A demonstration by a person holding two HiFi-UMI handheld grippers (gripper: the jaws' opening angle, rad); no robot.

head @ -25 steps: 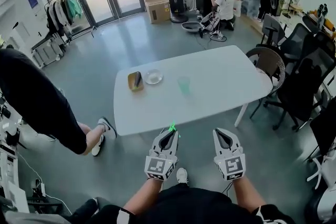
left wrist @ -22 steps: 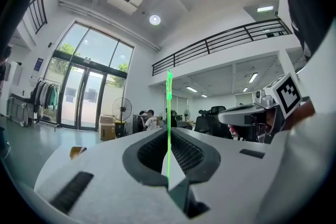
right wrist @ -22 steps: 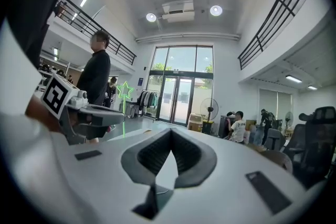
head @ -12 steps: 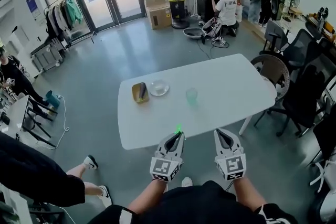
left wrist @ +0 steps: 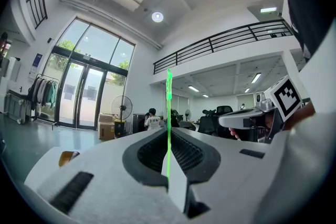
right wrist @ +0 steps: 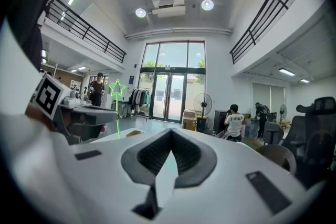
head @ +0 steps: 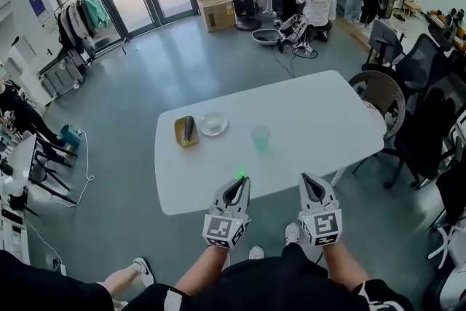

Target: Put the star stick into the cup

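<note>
Bare tabletop (head: 320, 116) around cup (head: 260, 138)

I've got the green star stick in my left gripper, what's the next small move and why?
Probably carry the left gripper forward and slightly right, toward the translucent green cup. Its jaws are shut on the thin green star stick, upright at the near edge of the white table, while the cup stands farther in.

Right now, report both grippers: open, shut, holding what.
Left gripper: shut on the star stick.
Right gripper: shut, holding nothing.
</note>
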